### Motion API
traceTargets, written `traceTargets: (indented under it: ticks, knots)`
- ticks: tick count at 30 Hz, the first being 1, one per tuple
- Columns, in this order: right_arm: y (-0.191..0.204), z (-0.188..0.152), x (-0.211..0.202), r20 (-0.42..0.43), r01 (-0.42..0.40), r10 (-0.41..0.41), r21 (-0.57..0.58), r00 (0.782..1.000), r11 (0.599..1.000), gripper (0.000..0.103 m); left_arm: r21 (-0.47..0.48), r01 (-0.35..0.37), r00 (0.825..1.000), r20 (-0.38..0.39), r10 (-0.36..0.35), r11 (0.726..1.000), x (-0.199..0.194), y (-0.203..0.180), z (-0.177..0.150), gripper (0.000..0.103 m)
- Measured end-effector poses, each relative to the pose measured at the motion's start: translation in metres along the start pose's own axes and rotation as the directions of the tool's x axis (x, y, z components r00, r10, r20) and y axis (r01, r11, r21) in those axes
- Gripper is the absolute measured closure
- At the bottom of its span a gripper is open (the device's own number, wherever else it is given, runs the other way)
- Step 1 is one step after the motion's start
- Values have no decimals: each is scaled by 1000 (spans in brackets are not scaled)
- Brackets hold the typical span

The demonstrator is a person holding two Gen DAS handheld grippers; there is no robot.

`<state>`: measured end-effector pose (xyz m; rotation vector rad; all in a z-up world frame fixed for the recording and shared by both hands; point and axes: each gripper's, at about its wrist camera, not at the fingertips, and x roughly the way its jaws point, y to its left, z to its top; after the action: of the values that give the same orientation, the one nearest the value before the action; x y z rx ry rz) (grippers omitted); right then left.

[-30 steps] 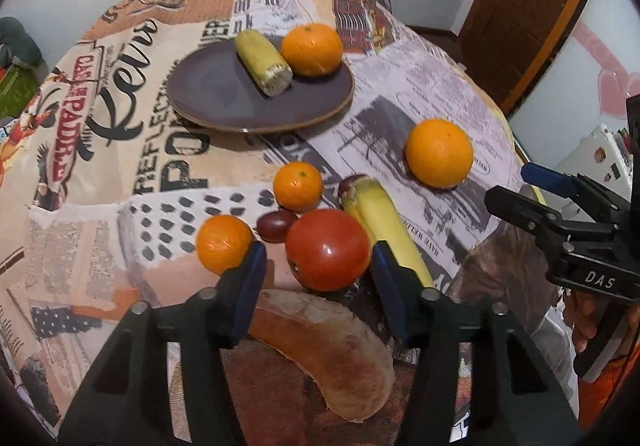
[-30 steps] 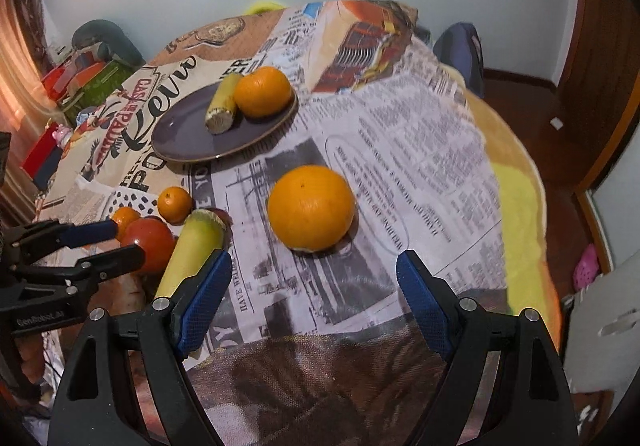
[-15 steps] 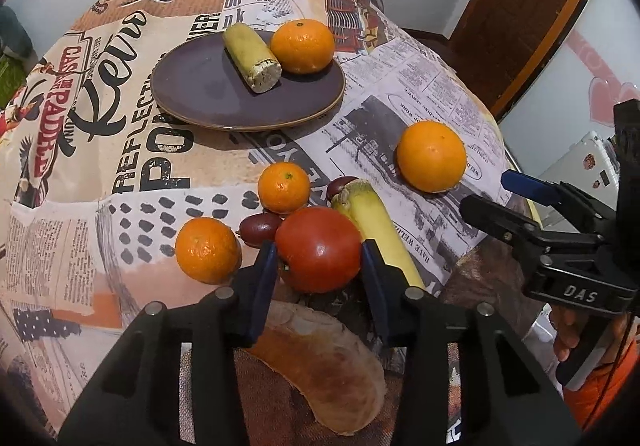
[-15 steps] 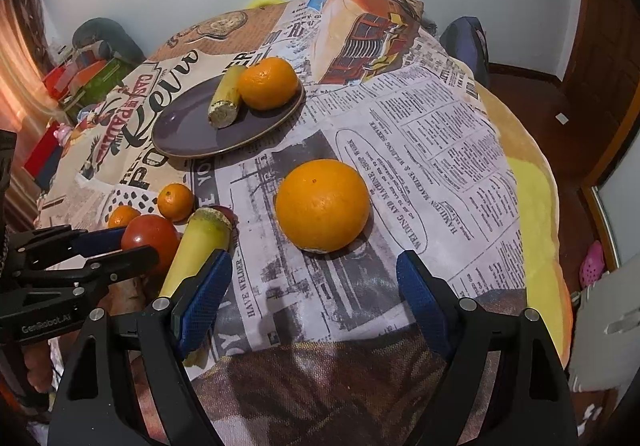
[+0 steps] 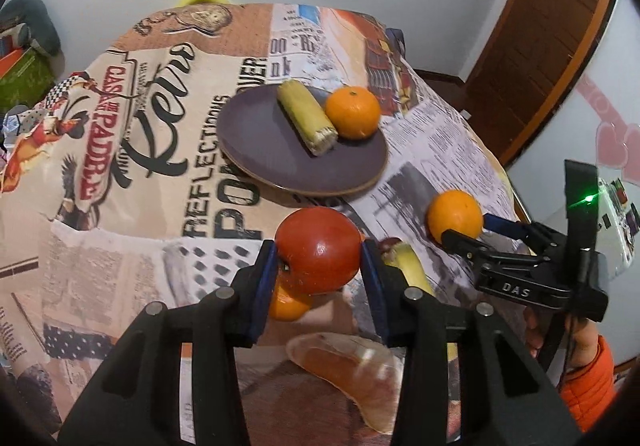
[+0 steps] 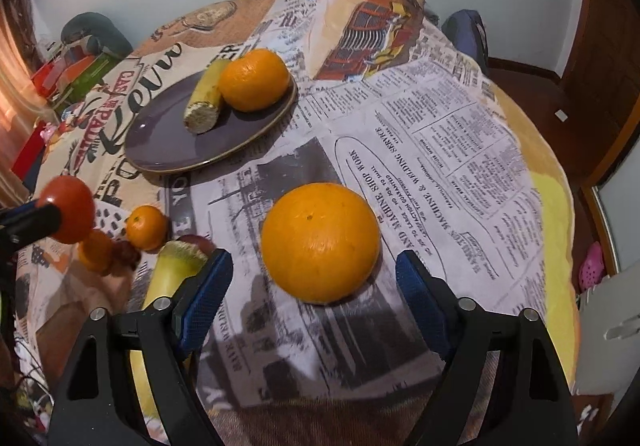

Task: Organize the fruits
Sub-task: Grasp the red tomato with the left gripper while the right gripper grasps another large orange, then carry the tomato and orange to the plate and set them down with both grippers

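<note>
My left gripper [image 5: 318,252] is shut on a red tomato [image 5: 318,250] and holds it above the table; the tomato also shows in the right wrist view [image 6: 72,215]. A dark plate [image 5: 288,161] further back holds a corn piece [image 5: 306,117] and an orange [image 5: 352,111]. My right gripper [image 6: 314,288] is open, its fingers [image 6: 206,298] on either side of a big orange [image 6: 320,242] on the cloth, not touching it. It also shows in the left wrist view [image 5: 466,230] by that orange [image 5: 454,213].
On the newspaper-print tablecloth [image 6: 440,149] lie two small oranges [image 6: 146,228] [image 6: 94,250], a dark plum [image 6: 126,252] and a yellow banana [image 6: 170,274]. A pale curved pod [image 5: 348,370] lies below the left gripper. The table edge runs at the right.
My left gripper closed on the tomato and lifted it off the table. My right gripper moved closer to the big orange, still open.
</note>
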<state>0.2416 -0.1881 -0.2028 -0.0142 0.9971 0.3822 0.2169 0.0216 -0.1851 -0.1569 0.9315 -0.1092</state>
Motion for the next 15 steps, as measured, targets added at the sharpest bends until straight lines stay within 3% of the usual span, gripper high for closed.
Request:
traceTargets:
  ticks: [3,15]
  knots:
    - [-1,1,8,-19,3,-3,8,1000,1000,41,-9,-4,1000,6,5,1000,-1,5,1,61]
    - [11,5,-10,30,-19,19,-16,999,1000,43,-39,-13,999,31,14,999,-10,14,7,61]
